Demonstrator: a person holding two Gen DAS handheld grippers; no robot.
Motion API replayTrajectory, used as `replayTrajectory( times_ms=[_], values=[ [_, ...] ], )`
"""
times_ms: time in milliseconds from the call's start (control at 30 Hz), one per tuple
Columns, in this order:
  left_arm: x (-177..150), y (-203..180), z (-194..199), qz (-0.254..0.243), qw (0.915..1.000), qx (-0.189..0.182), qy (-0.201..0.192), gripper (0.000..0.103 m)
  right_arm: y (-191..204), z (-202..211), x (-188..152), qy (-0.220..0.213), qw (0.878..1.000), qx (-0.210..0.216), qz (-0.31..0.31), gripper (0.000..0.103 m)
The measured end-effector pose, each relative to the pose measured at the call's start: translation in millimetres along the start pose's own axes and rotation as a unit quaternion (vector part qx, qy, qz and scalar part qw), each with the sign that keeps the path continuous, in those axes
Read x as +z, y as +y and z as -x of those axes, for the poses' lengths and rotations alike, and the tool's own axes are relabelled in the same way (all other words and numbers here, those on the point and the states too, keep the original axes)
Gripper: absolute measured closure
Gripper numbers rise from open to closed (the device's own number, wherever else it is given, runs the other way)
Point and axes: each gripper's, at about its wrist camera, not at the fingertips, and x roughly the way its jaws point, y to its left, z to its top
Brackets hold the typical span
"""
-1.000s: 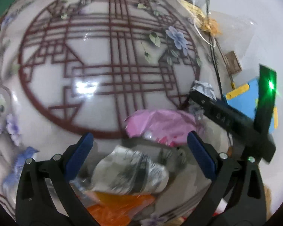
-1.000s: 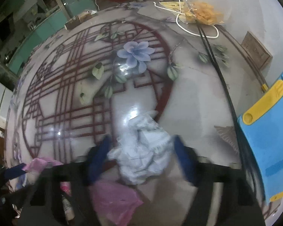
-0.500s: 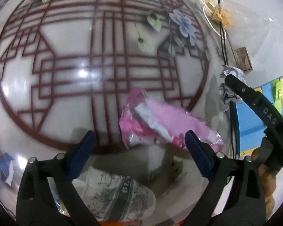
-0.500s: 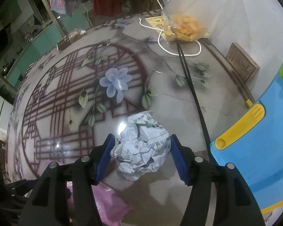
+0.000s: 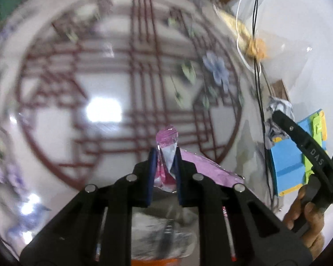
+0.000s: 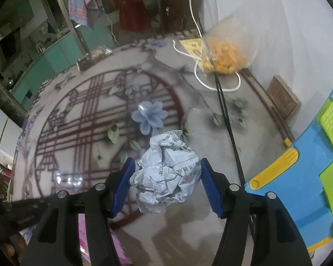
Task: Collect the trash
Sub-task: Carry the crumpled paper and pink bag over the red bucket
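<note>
Left gripper (image 5: 165,155): jaws drawn together and clamped on a pink wrapper (image 5: 166,137), whose crinkled top stands above the blue pads at 12 o'clock from them while its flat tail trails toward 4 o'clock. Right gripper (image 6: 167,173): jaws partly apart and pressed against both sides of a crumpled paper ball (image 6: 166,173), printed with dark characters and held clear of the patterned table (image 6: 82,115). More wrappers (image 5: 162,239), grey and orange, are seen blurred beneath the left gripper at 6 o'clock. A blue flower (image 6: 149,116) printed on the table is noted at 12 o'clock from the paper ball. A clear bag of orange snacks (image 6: 224,57) is recorded at 1 o'clock, with a white cord (image 6: 211,86) looped beside it. A blue and green plastic toy (image 6: 310,177) is placed at 3 o'clock.
</note>
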Motion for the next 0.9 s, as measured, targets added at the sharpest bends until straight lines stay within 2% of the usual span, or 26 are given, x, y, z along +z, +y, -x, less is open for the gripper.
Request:
replayTrajectory(
  times_ms=[133, 233, 400, 633, 900],
  values=[
    [3, 15, 48, -0.012, 0.9965, 0.04, -0.073, 0.088, 20, 10, 5, -0.01, 1.0, 0.014, 0.022, 0.045],
    [0, 24, 87, -0.015, 0.9897, 0.066, -0.126, 0.088, 39, 16, 6, -0.017, 0.999, 0.024, 0.042, 0.045],
    [-6, 43, 133, 0.002, 0.9794, 0.089, -0.182, 0.088, 69, 25, 7, -0.027, 0.996, 0.044, 0.069, 0.045],
    [-22, 67, 175, 0.032, 0.9681, 0.104, -0.226, 0.088, 116, 41, 3, -0.039, 0.99, 0.068, 0.119, 0.045],
    [-40, 99, 198, 0.061, 0.961, 0.123, -0.24, 0.088, 159, 45, -3, -0.039, 0.983, 0.099, 0.151, 0.044]
  ],
)
